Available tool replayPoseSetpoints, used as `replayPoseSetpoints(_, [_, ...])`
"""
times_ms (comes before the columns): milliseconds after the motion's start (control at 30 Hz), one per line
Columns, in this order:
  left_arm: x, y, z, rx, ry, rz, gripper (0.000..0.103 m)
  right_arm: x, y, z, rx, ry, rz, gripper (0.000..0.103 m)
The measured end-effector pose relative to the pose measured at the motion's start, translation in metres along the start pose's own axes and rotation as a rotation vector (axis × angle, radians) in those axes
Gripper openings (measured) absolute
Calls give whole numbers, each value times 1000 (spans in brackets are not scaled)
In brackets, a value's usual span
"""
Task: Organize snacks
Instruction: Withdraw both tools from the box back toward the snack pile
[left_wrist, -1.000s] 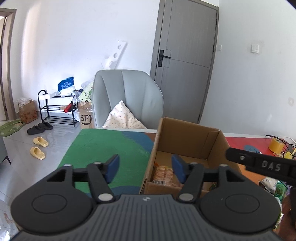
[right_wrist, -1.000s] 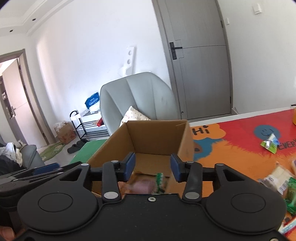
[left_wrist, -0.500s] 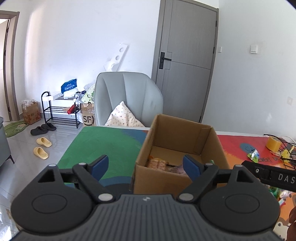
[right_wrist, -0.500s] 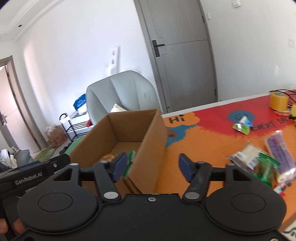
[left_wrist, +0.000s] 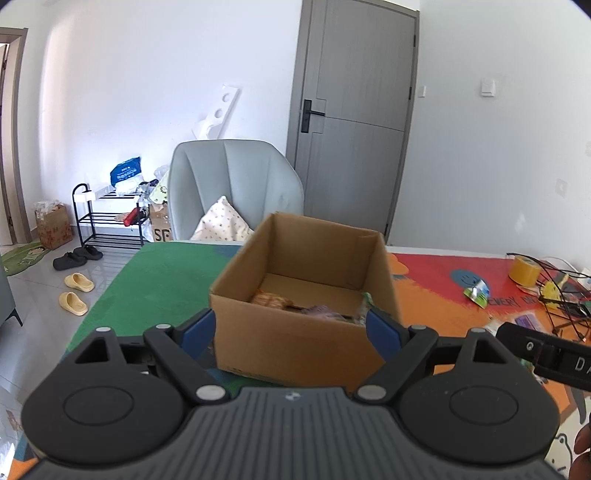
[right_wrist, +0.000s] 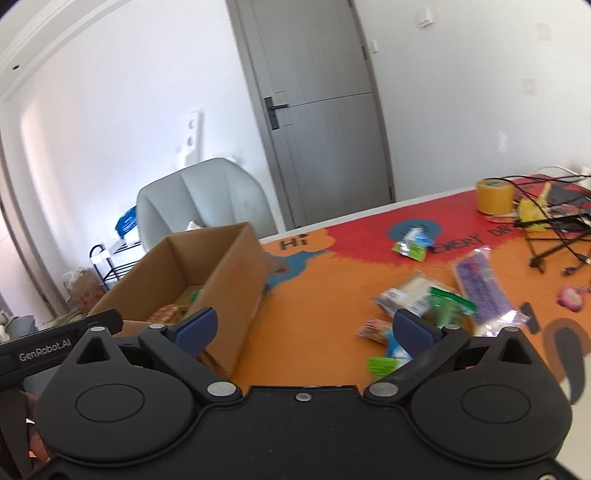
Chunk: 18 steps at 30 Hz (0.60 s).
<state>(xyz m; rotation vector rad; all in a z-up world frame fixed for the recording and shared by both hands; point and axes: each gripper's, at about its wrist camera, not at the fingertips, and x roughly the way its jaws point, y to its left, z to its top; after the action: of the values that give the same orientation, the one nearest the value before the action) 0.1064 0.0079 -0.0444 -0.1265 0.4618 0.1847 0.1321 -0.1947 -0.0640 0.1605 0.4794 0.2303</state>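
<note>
An open cardboard box (left_wrist: 295, 343) stands on the colourful table mat and holds a few snack packets (left_wrist: 271, 300). It also shows in the right wrist view (right_wrist: 236, 280). My left gripper (left_wrist: 291, 328) is open and empty, just in front of the box's near wall. My right gripper (right_wrist: 303, 328) is open and empty, to the right of the box. Loose snacks lie on the orange mat ahead of it: a purple packet (right_wrist: 480, 284), a green packet (right_wrist: 448, 304), a clear-wrapped packet (right_wrist: 400, 295) and a small green pouch (right_wrist: 412, 245).
A yellow tape roll (right_wrist: 494, 195) and tangled black cables (right_wrist: 554, 236) lie at the far right of the table. A grey armchair (left_wrist: 232, 188) with a cushion stands behind the table. A shoe rack (left_wrist: 110, 218) and slippers are on the floor at left.
Both grippers have opened wider and pulled back from the box. The right gripper has swung right, away from the box and toward the loose snacks.
</note>
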Motion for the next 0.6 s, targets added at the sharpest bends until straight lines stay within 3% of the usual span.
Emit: replayPoseSetpoints(600, [-10,-44,-13,60,43,-77,94,-27,-60,-17,67,-15,-70,103])
